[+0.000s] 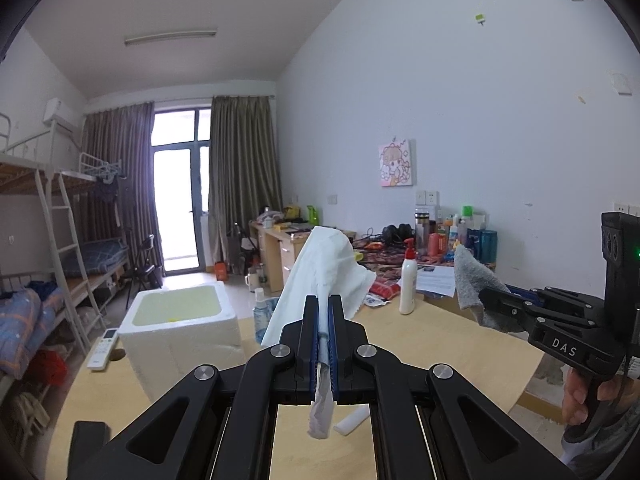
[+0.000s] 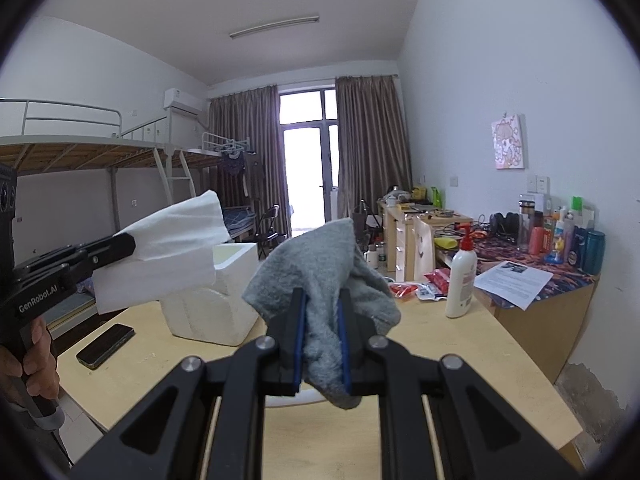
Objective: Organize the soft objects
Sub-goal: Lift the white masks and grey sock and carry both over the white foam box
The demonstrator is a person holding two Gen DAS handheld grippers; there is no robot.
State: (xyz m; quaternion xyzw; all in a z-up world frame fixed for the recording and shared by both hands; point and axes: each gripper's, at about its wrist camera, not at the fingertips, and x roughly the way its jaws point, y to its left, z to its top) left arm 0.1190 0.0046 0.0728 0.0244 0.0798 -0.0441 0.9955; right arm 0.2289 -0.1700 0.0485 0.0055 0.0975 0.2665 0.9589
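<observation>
- Left gripper: jaws clamped tight on a white cloth, which stands up past the fingertips and trails a short tail beneath them.
- Right gripper: jaws nearly closed on a bunched grey cloth, held clear above the wooden table.
- Foam box: open-topped, on the table's left side, ahead of the left gripper; the likely place for both cloths.
- Advice: bring one cloth over the box opening at a time, lower until the loose tail is inside, then let go.
- Hazards: lotion bottle and phone sit near the path; keep hanging cloth clear of both.
</observation>
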